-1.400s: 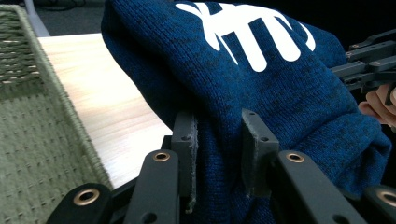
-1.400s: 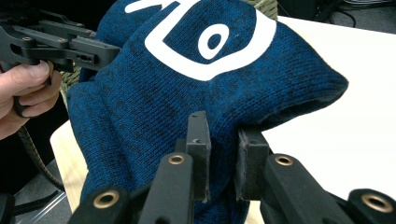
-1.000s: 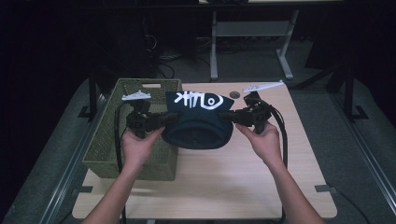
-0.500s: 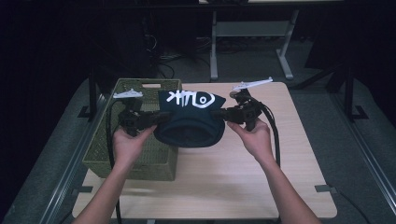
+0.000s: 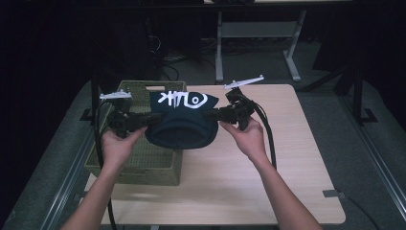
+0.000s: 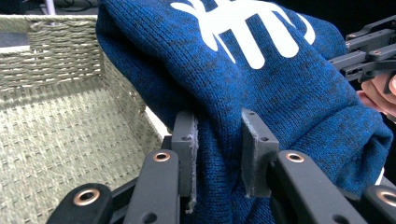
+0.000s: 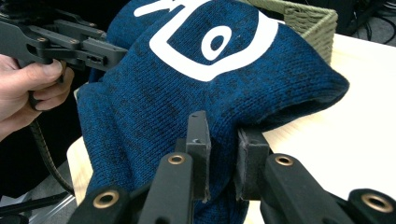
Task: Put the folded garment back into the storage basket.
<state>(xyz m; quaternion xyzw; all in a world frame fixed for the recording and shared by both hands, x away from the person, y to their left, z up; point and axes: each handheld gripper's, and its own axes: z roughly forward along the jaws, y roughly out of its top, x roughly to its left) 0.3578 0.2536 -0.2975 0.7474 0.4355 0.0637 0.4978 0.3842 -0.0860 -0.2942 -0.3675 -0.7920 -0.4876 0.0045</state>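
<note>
1. A folded dark blue knitted garment with a white fish-skeleton print (image 5: 181,120) is held in the air between both grippers, above the near right edge of the woven olive-green rectangular basket (image 5: 143,158).
2. The left gripper (image 6: 219,154) is clamped on one side fold of the knit; the right gripper (image 7: 223,154) is clamped on the opposite fold.
3. For a clean placement, both hands should be moved together and level, so that the fold is kept from opening.
4. The bundle should be centred over the basket before it is lowered.
5. The knit is thick, soft and ribbed; the basket weave is coarse and stiff; the light wooden table (image 5: 287,158) is smooth.
</note>
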